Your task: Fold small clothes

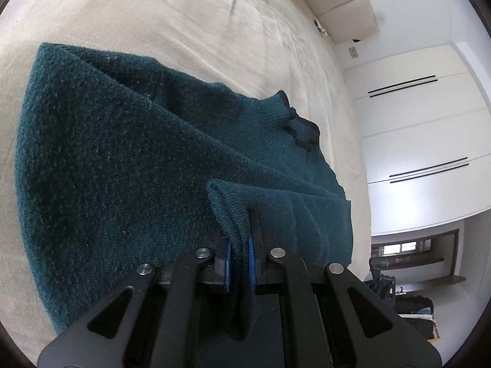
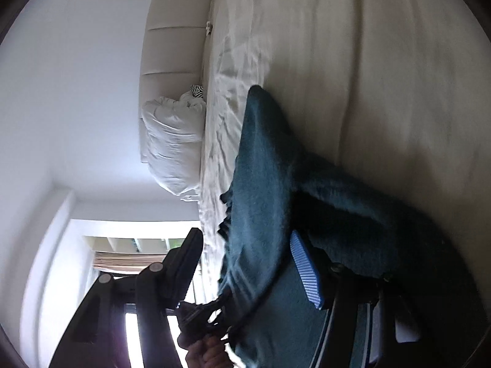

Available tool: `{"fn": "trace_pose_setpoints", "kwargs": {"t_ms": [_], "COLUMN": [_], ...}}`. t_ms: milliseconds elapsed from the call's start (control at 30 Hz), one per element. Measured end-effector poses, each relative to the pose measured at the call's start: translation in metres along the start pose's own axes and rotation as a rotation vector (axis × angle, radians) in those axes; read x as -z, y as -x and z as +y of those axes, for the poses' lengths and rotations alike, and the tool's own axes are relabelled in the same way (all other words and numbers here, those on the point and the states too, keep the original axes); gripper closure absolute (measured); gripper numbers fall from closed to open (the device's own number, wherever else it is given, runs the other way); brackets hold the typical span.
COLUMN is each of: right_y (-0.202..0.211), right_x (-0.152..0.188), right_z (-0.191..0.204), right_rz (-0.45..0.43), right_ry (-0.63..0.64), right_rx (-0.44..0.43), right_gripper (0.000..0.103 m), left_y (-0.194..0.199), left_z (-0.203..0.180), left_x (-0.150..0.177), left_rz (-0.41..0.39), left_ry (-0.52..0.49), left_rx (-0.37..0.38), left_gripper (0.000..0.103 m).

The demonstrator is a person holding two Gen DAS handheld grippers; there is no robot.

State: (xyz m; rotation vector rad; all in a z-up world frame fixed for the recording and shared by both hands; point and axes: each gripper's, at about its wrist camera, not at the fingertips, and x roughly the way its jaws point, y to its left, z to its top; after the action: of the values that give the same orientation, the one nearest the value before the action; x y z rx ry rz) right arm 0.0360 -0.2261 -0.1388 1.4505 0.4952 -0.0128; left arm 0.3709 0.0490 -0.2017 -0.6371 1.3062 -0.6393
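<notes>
A white pillow (image 2: 172, 141) leans against the padded headboard (image 2: 172, 46); wardrobe doors (image 1: 414, 141) stand beyond.

Both views are strong fisheye pictures: straight lines bow near the rim and a black border cuts the corners. The left wrist view is evenly lit and sharp; soft daylight falls on the pale bed (image 1: 153, 9) and the white cupboards (image 1: 414, 122), with little shadow. The right wrist view is dimmer and softly blurred. A bright window (image 2: 138, 322) at the lower left glares white, leaving the teal sweater (image 2: 260, 184) and the lower right corner in deep shadow.
</notes>
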Motion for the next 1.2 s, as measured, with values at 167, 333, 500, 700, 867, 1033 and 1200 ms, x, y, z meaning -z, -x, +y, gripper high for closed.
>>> {"fn": "trace_pose_setpoints", "kwargs": {"t_ms": [167,333,500,700,867,1033,1200], "right_y": [-0.003,-0.016,-0.021,-0.034,-0.032,-0.009,0.025], "right_x": [-0.02,-0.03,-0.03,-0.033,-0.035,-0.021,-0.027], "right_z": [0.004,0.006,0.004,0.003,0.005,0.012,0.034], "right_rz": [-0.031,-0.004,-0.01,0.033,0.082,0.141,0.075], "right_ry": [0.033,0.06,0.079,0.123,0.137,0.155,0.212], "right_rx": [0.021,0.044,0.052,0.083,0.087,0.131,0.145], "right_gripper": [0.04,0.039,0.039,0.043,0.043,0.042,0.041], "left_y": [0.001,0.011,0.021,0.016,0.022,0.025,0.043], "left_z": [0.003,0.005,0.005,0.022,0.019,0.015,0.006], "left_x": [0.002,-0.002,-0.003,0.003,0.008,0.01,0.019], "left_rz": [-0.009,-0.027,-0.05,-0.06,-0.071,-0.071,-0.073], "left_ry": [0.005,-0.007,-0.025,0.002,-0.026,-0.03,-0.071], "left_rx": [0.014,0.016,0.025,0.033,0.013,-0.007,-0.127], "left_gripper": [0.096,0.096,0.096,0.096,0.096,0.094,0.091]}}
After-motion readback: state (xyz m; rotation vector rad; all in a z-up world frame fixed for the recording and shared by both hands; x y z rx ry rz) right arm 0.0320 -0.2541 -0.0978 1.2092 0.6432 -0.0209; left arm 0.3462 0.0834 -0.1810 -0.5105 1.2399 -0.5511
